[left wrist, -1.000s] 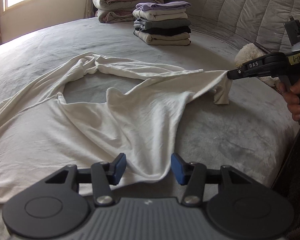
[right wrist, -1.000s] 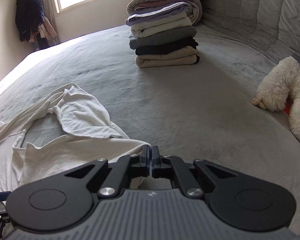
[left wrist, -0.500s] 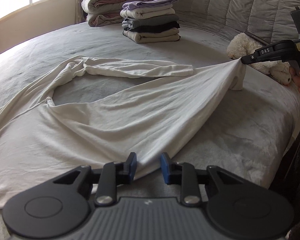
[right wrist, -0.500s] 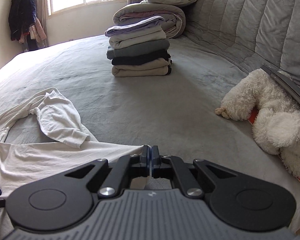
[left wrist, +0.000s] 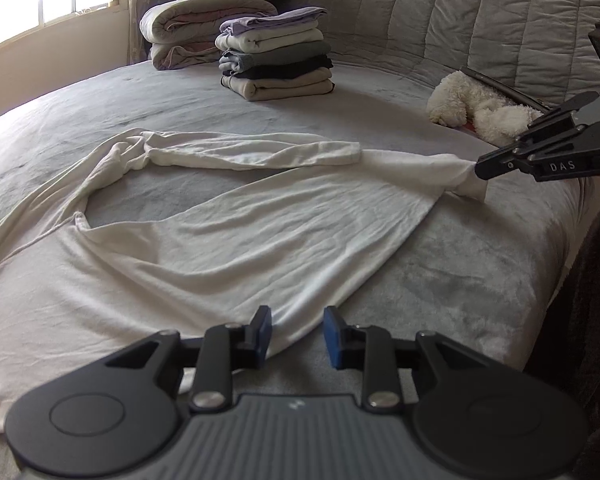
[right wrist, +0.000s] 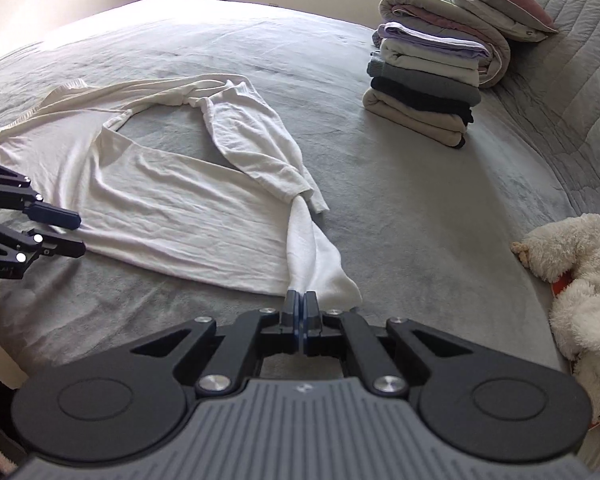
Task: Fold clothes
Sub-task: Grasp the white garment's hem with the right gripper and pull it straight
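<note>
The white long-sleeved shirt point(left wrist: 204, 248) lies spread across the grey bed cover point(left wrist: 460, 264), its body rumpled and 1 sleeve folded back along the top edge. The right gripper point(right wrist: 302, 300) has its jaws clamped tight on a bunched corner of the shirt's hem, and the fabric runs taut from the pinch into the body. In the left wrist view, that same gripper comes in from the right edge, with the cloth drawn to a point at its tips. The left gripper point(left wrist: 296, 330) sits low at the opposite hem, and its jaws are opening, blue pads point(left wrist: 332, 332) on either side of the shirt's edge with a clear gap, not pressing the cloth. A stack of folded clothes point(left wrist: 276, 60) stands well apart near the quilted headboard point(left wrist: 460, 20), with rolled blankets point(left wrist: 204, 24) and a pillow behind it. A fluffy white soft toy point(right wrist: 580, 280) lies at the bed's right side, clear of the shirt.
</note>
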The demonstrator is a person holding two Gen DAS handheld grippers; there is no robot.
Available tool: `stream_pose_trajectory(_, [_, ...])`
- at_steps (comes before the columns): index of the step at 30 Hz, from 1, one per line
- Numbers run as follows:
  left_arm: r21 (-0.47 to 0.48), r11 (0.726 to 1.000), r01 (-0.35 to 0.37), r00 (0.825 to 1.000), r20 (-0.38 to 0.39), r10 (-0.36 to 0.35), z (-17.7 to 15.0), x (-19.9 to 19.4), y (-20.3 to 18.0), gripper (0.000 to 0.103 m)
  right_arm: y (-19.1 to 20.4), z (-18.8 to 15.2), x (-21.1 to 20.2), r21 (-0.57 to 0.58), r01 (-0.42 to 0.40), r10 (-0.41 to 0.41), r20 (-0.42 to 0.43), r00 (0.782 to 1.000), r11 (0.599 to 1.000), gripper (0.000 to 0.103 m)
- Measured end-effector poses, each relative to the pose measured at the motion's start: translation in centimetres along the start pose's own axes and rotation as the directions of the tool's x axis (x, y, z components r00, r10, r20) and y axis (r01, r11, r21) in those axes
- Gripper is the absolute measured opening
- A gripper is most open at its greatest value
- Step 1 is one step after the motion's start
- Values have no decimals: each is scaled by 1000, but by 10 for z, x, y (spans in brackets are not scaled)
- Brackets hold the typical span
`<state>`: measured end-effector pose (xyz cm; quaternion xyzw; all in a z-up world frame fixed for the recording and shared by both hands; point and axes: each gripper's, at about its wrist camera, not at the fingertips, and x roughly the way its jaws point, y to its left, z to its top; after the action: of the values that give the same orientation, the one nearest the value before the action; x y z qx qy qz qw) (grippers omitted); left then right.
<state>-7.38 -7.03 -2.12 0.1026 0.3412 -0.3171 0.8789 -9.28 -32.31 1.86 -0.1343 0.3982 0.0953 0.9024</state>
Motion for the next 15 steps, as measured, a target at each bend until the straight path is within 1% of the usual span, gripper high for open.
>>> stream_pose_trajectory(2, [19, 1000, 0, 1000, 5, 0, -2, 1, -2, 32, 14, -3, 4, -37, -40, 39, -35, 999, 998, 0])
stream_pose_trajectory(5, [55, 998, -9, 1000, 10, 8, -6, 3, -5, 34, 29, -7, 18, -69, -76, 69, -98, 993, 995, 1])
stream_pose_trajectory(7, [71, 997, -12, 1000, 16, 11, -8, 3, -6, 34, 35, -9, 26, -72, -85, 75, -136, 988, 994, 2])
stream_pose_trajectory(8, [73, 997, -11, 1000, 19, 10, -8, 3, -6, 35, 37, -10, 30, -73, -90, 78, -155, 985, 993, 6])
stream_pose_trajectory(9, [73, 997, -8, 1000, 21, 7, -8, 3, -5, 35, 38, -9, 31, -69, -88, 76, -159, 984, 994, 7])
stream_pose_trajectory(11, [71, 998, -3, 1000, 26, 1, -9, 4, -4, 36, 35, -5, 27, -42, -109, 101, -160, 982, 993, 15])
stream_pose_trajectory(14, [74, 997, -1, 999, 32, -1, -9, 4, -4, 37, 27, 2, 15, 12, -136, 137, -145, 980, 991, 15])
stream_pose_trajectory(15, [74, 997, 0, 999, 33, -2, -9, 4, -4, 38, 22, 4, 10, 30, -134, 137, -135, 981, 991, 17])
